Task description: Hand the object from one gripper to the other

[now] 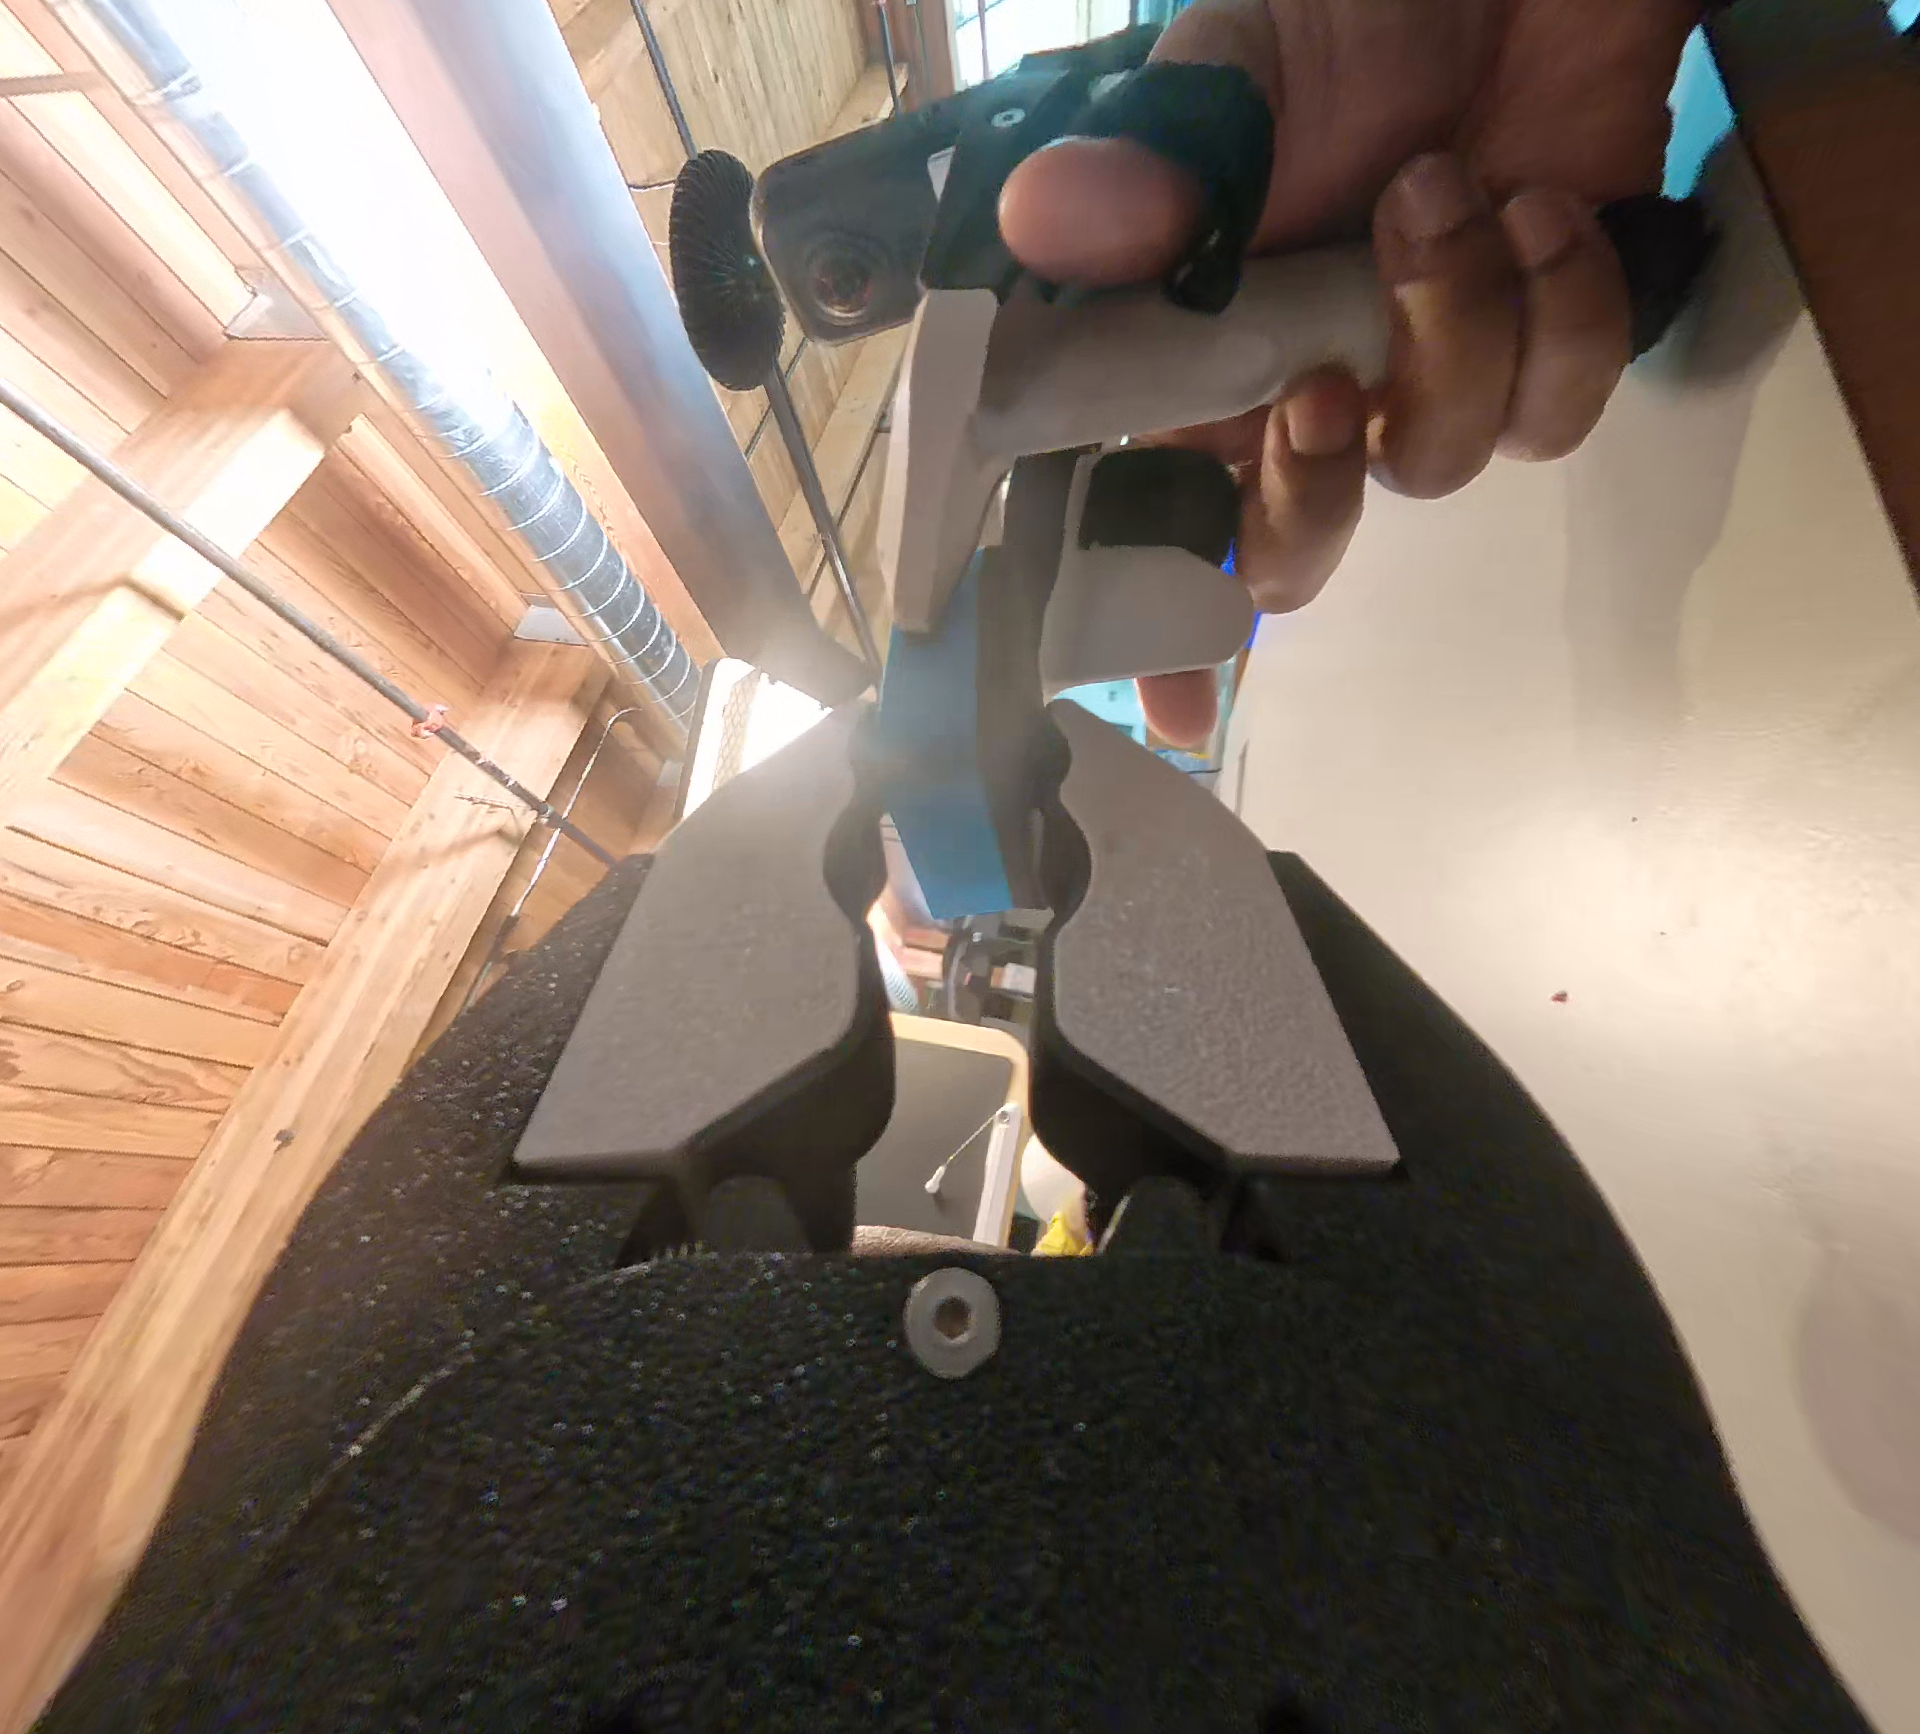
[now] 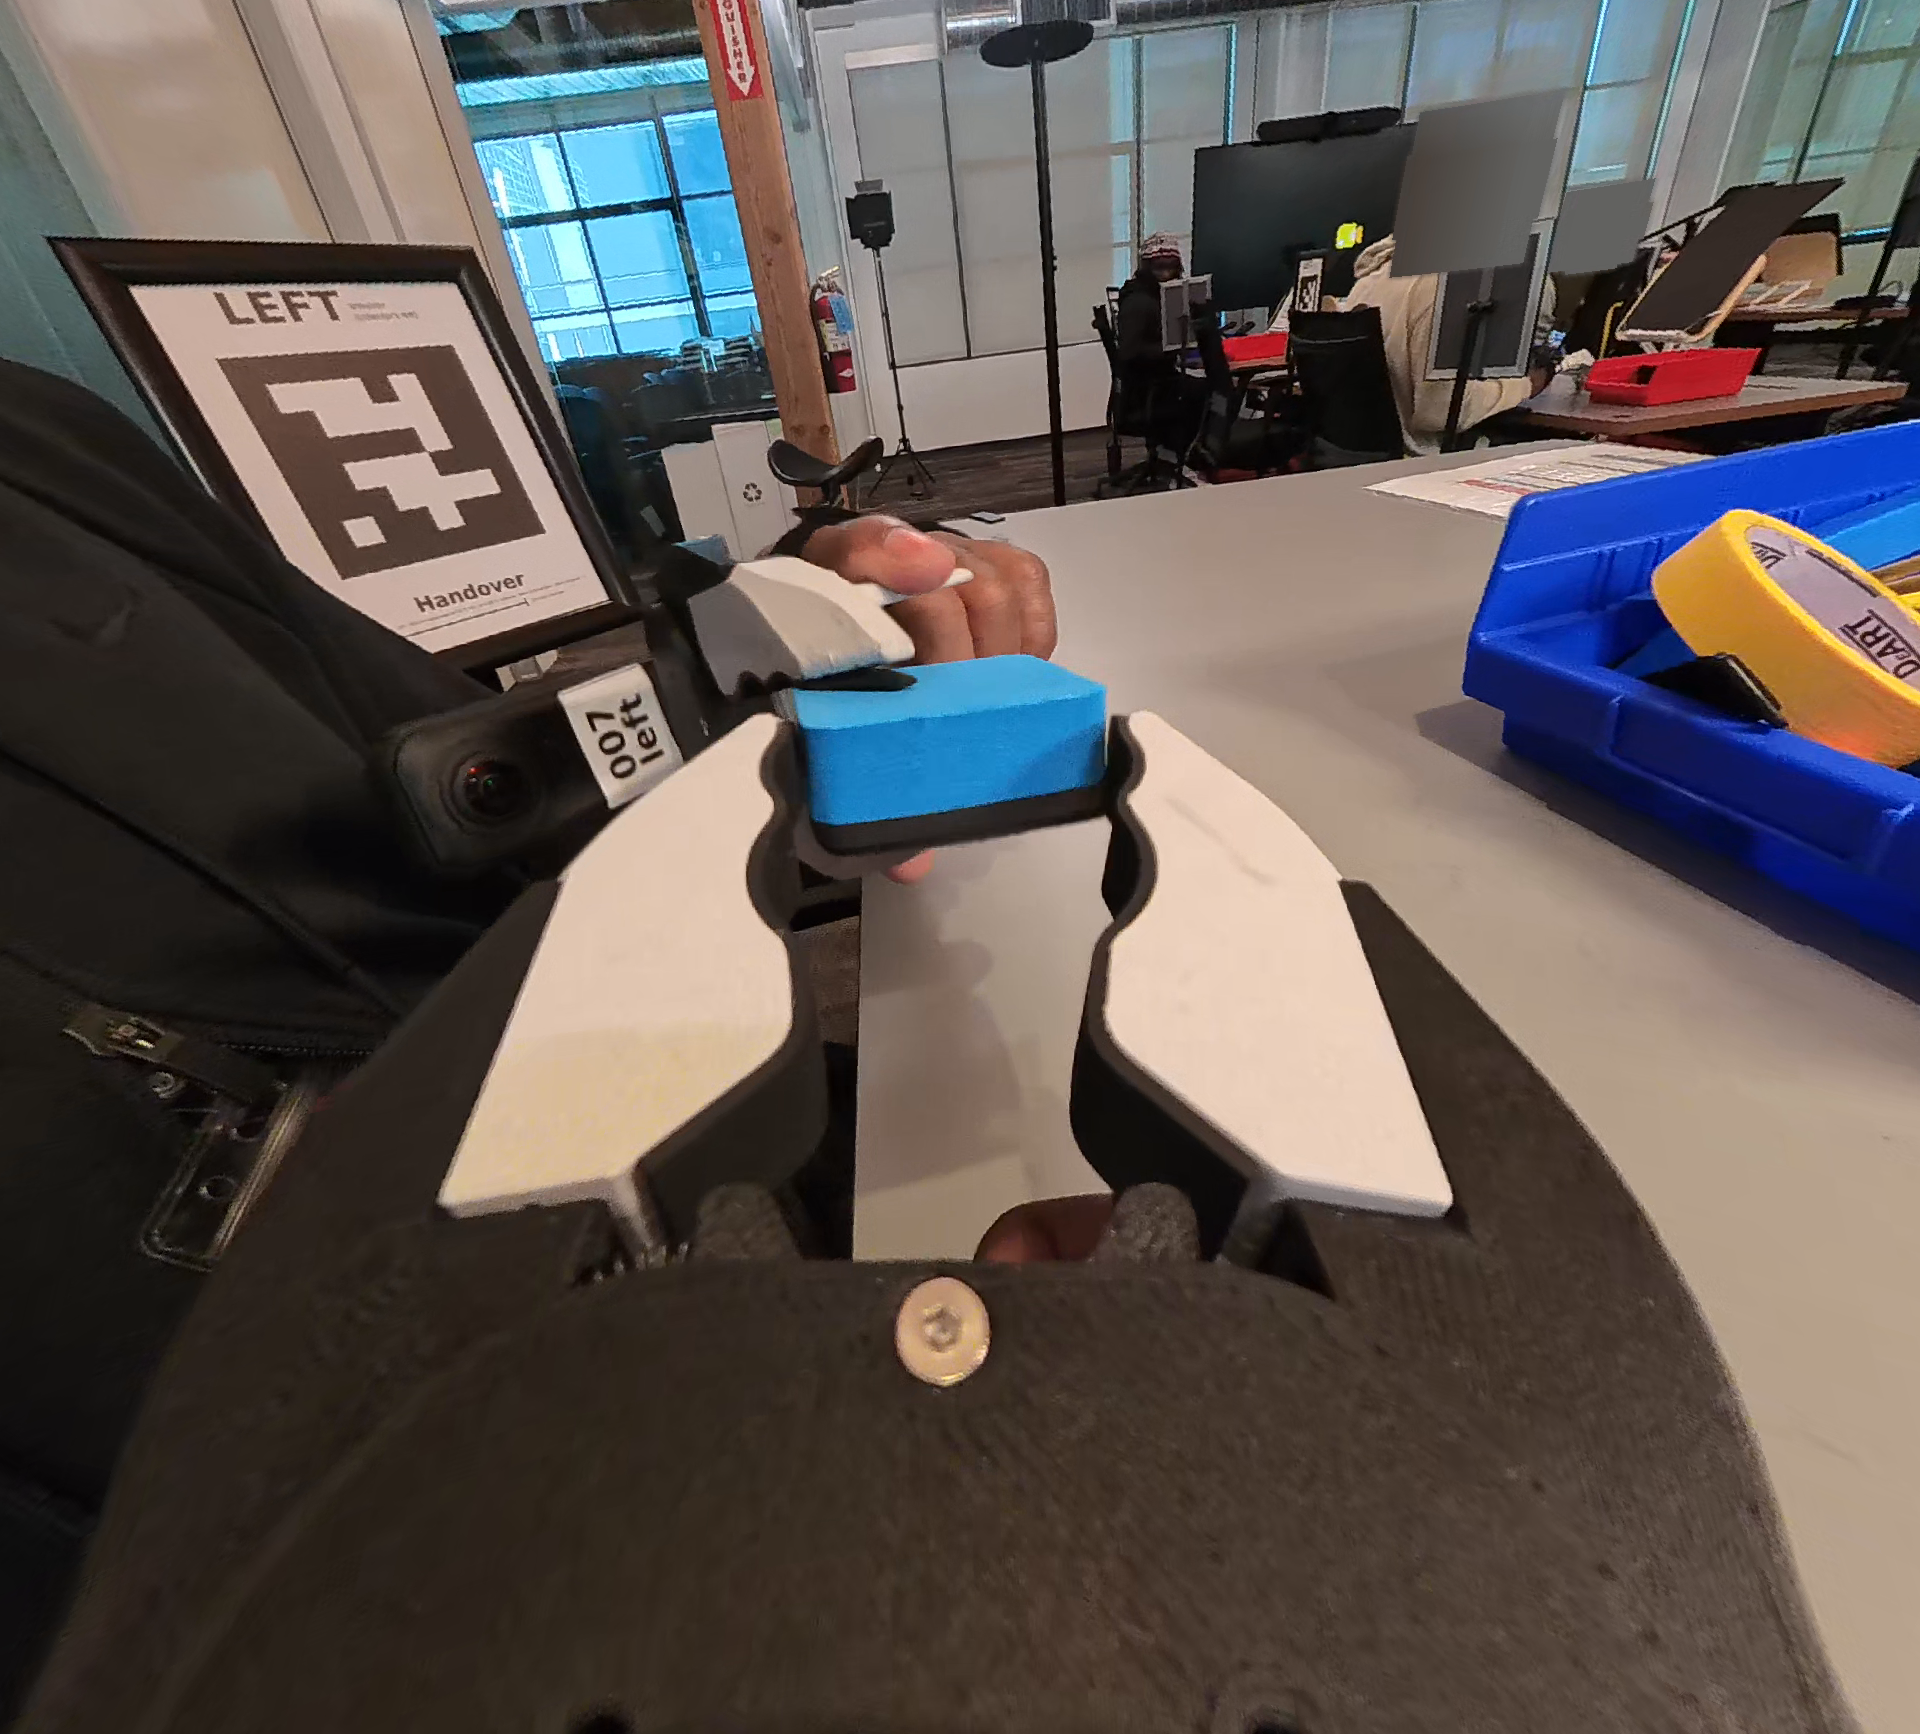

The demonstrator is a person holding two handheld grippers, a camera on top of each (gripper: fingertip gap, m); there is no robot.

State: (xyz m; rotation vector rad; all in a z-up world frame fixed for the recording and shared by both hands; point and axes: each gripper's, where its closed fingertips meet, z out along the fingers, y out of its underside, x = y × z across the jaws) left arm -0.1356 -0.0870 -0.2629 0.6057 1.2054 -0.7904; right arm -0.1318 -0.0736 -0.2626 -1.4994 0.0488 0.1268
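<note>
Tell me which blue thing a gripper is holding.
The blue foam block, clamped in the right gripper; the blue bin sits on the table instead.

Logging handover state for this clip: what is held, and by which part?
A blue eraser block with a black base. The right gripper clamps its two short ends; the left gripper grips its far end, top and bottom.

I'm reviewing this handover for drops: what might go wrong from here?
1. Both grippers pinch the blue eraser at once. The right gripper grips it only at its jaw tips, so it may slip or twist when the left gripper lets go.
2. It hangs above the grey table beside the edge; dropped, it might fall off.
</note>
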